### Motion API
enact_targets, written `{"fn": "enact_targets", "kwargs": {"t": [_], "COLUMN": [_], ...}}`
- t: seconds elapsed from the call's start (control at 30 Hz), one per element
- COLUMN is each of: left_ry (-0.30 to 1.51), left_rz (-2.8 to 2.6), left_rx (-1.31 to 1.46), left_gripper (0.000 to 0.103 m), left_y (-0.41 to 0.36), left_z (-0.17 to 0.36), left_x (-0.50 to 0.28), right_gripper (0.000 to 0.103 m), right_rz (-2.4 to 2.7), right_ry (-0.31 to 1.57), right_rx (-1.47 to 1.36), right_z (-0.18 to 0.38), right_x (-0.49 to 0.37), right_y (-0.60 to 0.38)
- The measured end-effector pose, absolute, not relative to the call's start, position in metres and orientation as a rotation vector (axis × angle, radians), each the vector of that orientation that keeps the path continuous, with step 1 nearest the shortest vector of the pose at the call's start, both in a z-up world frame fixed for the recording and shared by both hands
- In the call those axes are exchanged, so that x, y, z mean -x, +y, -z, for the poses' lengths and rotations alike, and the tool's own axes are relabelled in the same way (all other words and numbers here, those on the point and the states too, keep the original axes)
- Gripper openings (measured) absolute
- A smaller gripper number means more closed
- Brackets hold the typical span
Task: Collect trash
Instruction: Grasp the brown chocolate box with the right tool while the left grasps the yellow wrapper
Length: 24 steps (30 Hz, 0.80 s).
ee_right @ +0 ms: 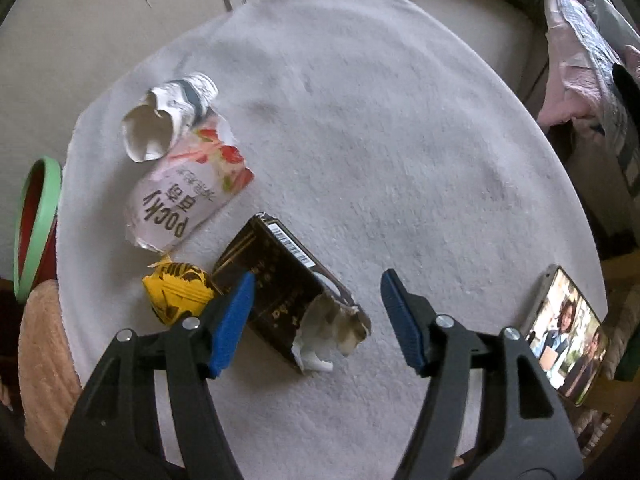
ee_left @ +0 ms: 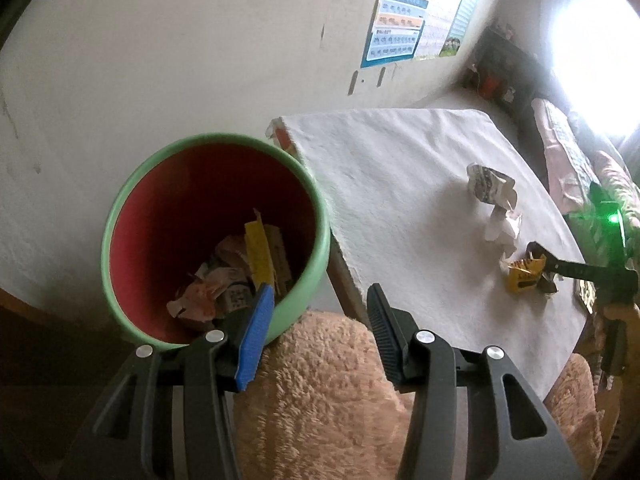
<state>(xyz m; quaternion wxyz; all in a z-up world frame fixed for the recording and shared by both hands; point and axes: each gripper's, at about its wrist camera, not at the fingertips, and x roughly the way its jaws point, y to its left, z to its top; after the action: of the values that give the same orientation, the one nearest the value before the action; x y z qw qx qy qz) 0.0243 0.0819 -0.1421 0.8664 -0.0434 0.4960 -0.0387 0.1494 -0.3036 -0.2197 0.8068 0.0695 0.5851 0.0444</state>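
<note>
On the white-clothed table (ee_right: 400,120) lie a crumpled white wrapper (ee_right: 168,120), a pink Pocky packet (ee_right: 180,200), a yellow wrapper (ee_right: 176,292) and a torn dark brown box (ee_right: 288,292). My right gripper (ee_right: 316,300) is open, pointing down over the box. The box lies between its blue pads, and neither pad presses on it. My left gripper (ee_left: 320,316) is open at the near rim of a green bin (ee_left: 120,220) with a red inside, which holds several scraps. The left pad overlaps the bin's rim and the right pad stands clear of it.
The bin sits beside the table's left edge, above a tan plush seat (ee_left: 320,400). A phone (ee_right: 568,332) with a lit screen lies at the table's right edge. Clothes (ee_right: 580,60) are piled at the far right. A poster (ee_left: 420,20) hangs on the wall.
</note>
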Motion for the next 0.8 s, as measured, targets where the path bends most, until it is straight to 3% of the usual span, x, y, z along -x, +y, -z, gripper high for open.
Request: {"fn": "enact_targets", "kwargs": {"t": [0.2,0.23,0.27,0.37,0.63,0.8], "left_ry": [1.041,1.041,1.04,1.037,1.018,1.027], "left_rz": [0.129,0.141,0.161,0.219,0.448,0.558], "left_rx": [0.037,0.031,0.021,-0.011,-0.107,-0.238], "left_gripper": [0.046,0.046,0.046,0.046,0.048,0.048], "left_y": [0.053,0.047,0.039,0.014,-0.075,-0.14], "left_z": [0.138,0.137,0.135,0.132,0.138,0.165], "left_x": [-0.027,-0.028,-0.028,-0.031,-0.039,-0.045], "right_gripper": [0.062,0.056,0.038,0.025,0.025,0.025], "right_rz": [-0.186,-0.188,-0.193,-0.198,-0.135,-0.104], "right_ry": [1.247,1.238,1.223,1.174,1.047,1.013], "right_rx": [-0.173,-0.153,-0.15,-0.22,-0.439,-0.438], "right_z": [0.226,0.227,0.227,0.222,0.2,0.2], "right_x": [-0.13,-0.125,-0.118,-0.101,-0.039,-0.025], "right_y": [-0.294,-0.29,-0.288,-0.29,-0.3,-0.301]}}
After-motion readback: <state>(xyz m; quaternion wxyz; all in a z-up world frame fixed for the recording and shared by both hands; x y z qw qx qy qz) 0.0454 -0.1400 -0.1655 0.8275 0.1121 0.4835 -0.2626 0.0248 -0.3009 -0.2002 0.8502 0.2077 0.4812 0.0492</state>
